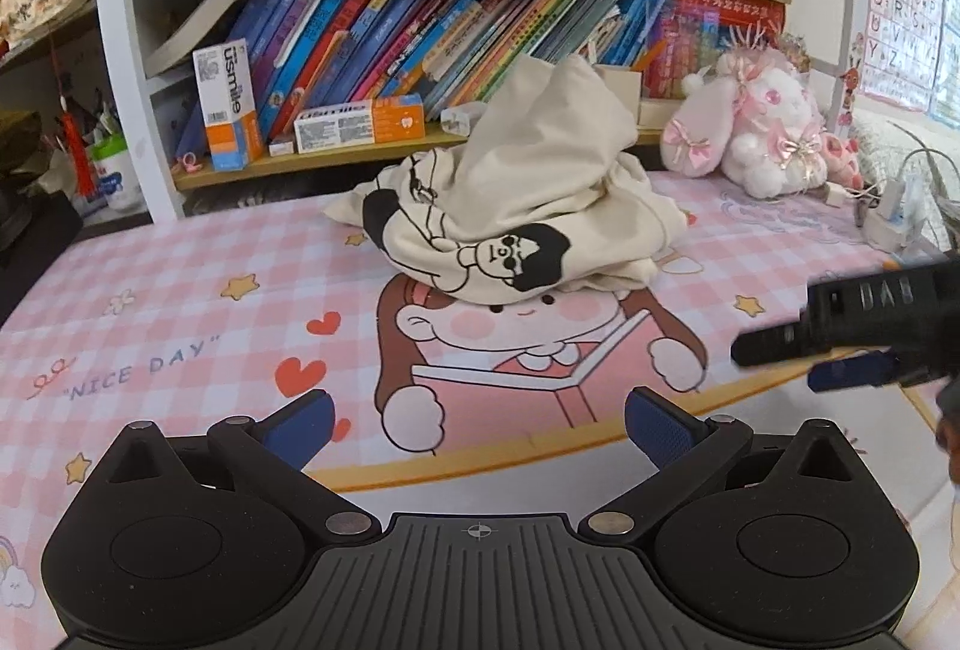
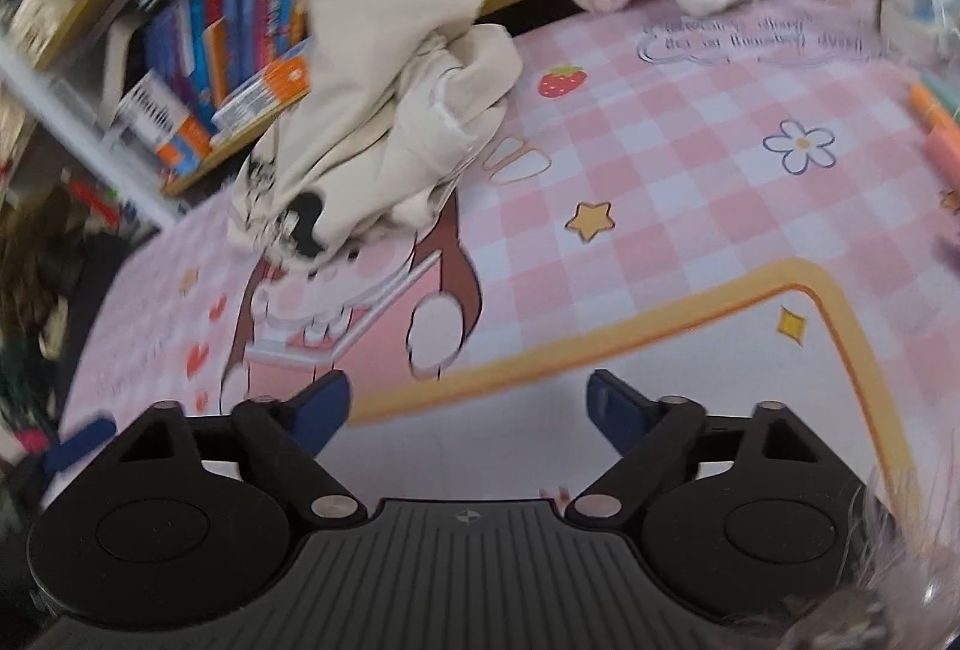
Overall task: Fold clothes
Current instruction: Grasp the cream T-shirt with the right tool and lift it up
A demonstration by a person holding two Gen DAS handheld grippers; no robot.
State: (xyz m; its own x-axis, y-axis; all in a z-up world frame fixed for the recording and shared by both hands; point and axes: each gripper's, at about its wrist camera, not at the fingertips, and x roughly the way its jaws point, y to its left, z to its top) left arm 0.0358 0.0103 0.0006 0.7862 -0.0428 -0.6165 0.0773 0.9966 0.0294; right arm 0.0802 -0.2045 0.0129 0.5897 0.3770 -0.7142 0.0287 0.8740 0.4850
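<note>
crumpled cream cotton t-shirt with black cartoon print (image 1: 516, 194) lies at 12 o'clock from left gripper (image 1: 477, 425), 11 o'clock from right gripper (image 2: 468, 410); both released, empty.

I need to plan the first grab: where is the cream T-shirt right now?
The cream T-shirt lies crumpled mid-mat in both views, on the pink checked mat, before the bookshelf, left of the plush bunny.

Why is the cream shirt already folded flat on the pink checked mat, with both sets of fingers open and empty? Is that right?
Not quite: the cream shirt is a crumpled heap, not folded flat, as the left wrist view shows. It does lie on the pink checked mat, and both the left gripper and right gripper are open and empty.
</note>
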